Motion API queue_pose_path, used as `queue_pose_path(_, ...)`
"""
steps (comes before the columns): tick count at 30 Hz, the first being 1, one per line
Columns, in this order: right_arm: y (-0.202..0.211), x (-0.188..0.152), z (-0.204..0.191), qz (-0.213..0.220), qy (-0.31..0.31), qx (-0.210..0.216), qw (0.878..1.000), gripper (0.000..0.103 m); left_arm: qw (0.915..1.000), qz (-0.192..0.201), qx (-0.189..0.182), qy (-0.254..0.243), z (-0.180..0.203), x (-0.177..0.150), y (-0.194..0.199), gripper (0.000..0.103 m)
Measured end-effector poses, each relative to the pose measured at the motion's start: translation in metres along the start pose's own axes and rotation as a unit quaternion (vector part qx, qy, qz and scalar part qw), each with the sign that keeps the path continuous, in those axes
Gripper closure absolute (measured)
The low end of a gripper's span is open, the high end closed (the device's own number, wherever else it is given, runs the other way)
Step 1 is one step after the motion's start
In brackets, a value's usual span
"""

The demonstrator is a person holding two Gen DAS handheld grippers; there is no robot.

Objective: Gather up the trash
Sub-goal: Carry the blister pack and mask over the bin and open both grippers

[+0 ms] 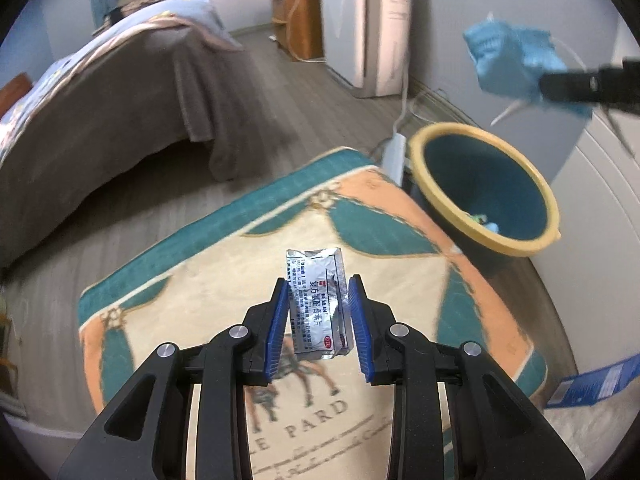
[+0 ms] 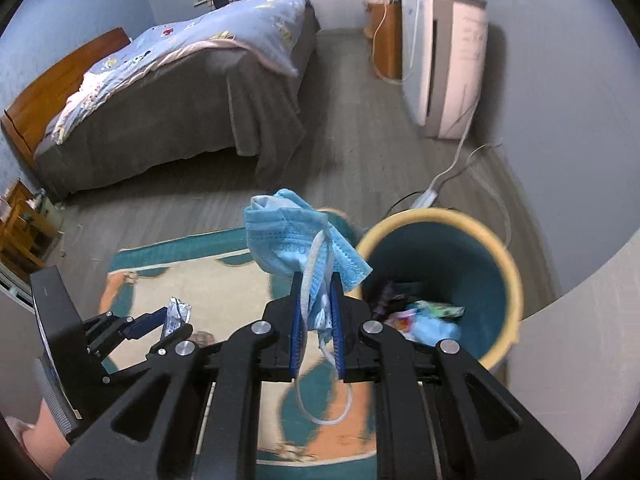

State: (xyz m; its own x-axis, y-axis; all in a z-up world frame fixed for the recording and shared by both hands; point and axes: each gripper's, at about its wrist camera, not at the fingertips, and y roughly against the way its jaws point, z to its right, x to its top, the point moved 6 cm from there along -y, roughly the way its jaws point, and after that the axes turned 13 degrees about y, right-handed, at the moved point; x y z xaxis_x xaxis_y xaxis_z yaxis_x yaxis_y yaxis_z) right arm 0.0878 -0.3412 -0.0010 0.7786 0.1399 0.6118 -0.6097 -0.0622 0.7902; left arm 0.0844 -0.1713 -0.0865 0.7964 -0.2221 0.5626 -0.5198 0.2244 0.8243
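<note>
My left gripper (image 1: 319, 282) is shut on a silver foil medicine packet (image 1: 318, 300) and holds it above the patterned rug (image 1: 208, 288). It also shows in the right wrist view (image 2: 176, 314) with the packet (image 2: 178, 312). My right gripper (image 2: 317, 278) is shut on a crumpled blue face mask (image 2: 296, 240), its white ear loop hanging down, just left of the bin. In the left wrist view the mask (image 1: 508, 60) hangs high above the bin. The teal bin with a yellow rim (image 1: 484, 188) (image 2: 440, 280) stands on the floor past the rug and holds several bits of trash.
A bed with a grey cover (image 2: 180, 100) stands at the back left. A white air purifier (image 2: 444, 64) and a wooden cabinet (image 2: 386, 36) stand by the far wall. A power strip and cables (image 2: 424, 200) lie behind the bin. A blue box (image 1: 596, 384) lies at the right.
</note>
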Motion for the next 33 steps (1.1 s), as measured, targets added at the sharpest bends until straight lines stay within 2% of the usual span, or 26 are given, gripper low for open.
queue_pose_path(8,-0.010,-0.023,0.037,-0.026,0.013,-0.005,1.000,0.091,0.9977,0.002,-0.013,-0.067,0.051,-0.005,-0.012,0.071)
queue_pose_path(15,-0.023,-0.036,0.075,-0.035,-0.004,-0.016,0.999,0.091,0.9967,0.004,-0.045,-0.068,0.087,0.004,-0.018,0.071)
queue_pose_path(20,-0.038,-0.059,0.129,-0.051,-0.060,-0.030,0.996,0.091,0.9939,0.004,-0.084,-0.072,0.130,0.016,-0.026,0.071)
queue_pose_path(22,-0.044,-0.069,0.152,-0.058,-0.097,-0.022,0.993,0.091,0.9923,0.000,-0.098,-0.075,0.146,0.017,-0.030,0.071)
queue_pose_path(25,-0.051,-0.085,0.177,-0.070,-0.131,-0.027,0.989,0.091,0.9891,-0.013,-0.112,-0.094,0.171,0.016,-0.043,0.071)
queue_pose_path(33,-0.075,-0.101,0.182,-0.099,-0.144,-0.013,0.985,0.091,0.9845,-0.031,-0.102,-0.139,0.201,0.021,-0.081,0.071)
